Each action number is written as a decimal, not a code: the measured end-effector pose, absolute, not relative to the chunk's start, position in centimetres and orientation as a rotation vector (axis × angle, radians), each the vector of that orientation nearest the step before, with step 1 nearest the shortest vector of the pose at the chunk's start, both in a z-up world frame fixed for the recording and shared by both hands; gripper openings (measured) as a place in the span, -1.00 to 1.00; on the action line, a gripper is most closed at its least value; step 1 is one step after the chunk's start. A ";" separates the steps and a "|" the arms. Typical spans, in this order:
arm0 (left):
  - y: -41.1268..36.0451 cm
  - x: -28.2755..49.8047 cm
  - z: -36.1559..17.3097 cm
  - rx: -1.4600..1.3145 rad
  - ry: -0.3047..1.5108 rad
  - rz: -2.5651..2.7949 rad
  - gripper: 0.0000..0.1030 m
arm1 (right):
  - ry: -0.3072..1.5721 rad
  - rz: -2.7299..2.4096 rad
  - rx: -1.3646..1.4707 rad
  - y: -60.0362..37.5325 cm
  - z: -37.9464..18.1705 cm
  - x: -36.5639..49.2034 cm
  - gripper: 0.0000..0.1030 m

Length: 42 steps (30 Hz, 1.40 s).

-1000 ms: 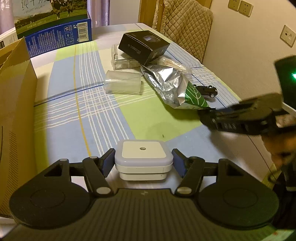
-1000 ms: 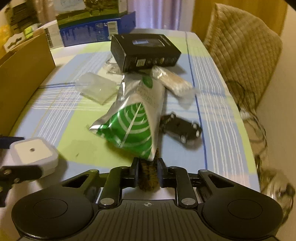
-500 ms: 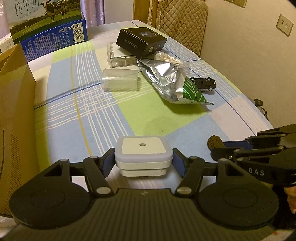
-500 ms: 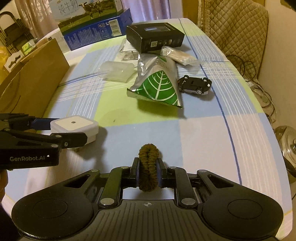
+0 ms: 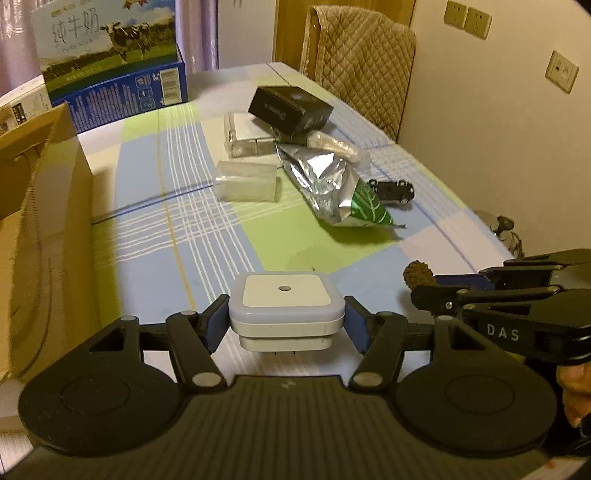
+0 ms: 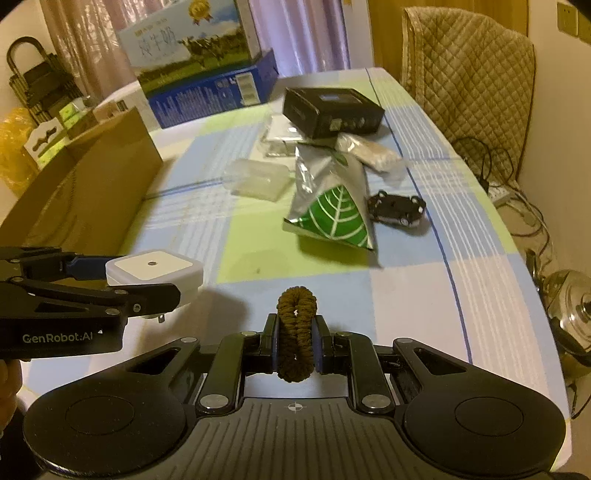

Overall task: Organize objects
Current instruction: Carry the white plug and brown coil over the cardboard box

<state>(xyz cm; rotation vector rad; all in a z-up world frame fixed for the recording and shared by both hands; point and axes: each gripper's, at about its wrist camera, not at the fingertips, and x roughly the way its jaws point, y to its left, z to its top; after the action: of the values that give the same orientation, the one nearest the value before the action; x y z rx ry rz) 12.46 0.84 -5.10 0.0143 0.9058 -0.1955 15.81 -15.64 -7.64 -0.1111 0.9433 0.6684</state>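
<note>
Worktop [image 5: 155, 229] far end cluttered: foil bag [image 5: 332, 188], toy car [image 6: 397, 208] unsorted. Left tongs [image 5: 286, 319] clamp night light [image 5: 286, 306]; right tongs [image 6: 295, 343] clamp hair tie [image 6: 296, 332].

A cream wall [image 5: 480, 129] with 3 wall sockets [image 5: 467, 17] fills the upper right. A quilted chair [image 5: 362, 62] stands behind the table [image 5: 155, 206]; curtains [image 6: 295, 33] at the top.

Two tongs: left [image 5: 286, 317], right [image 6: 295, 341]; one night light [image 5: 285, 301]; one hair tie [image 6: 296, 325]; one toy car [image 6: 397, 210]; one foil pouch [image 6: 328, 199]; one black box [image 6: 330, 110]; two milk cartons [image 6: 199, 55].
</note>
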 end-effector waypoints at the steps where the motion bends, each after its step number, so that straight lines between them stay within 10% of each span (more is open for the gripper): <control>1: 0.9 12.2 -4.8 0.011 0.901 -0.192 0.17 | 0.938 0.671 -0.112 -15.7 -7.3 15.6 -0.72; 42: 18.8 2.9 7.6 -0.007 0.712 0.152 0.17 | 0.756 1.076 -0.186 2.1 3.1 7.4 -0.72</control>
<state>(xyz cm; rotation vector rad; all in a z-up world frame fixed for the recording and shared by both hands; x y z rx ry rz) 2.92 18.85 7.60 -0.0066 0.7122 0.1515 7.39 2.05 3.10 -0.1859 0.7558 1.0762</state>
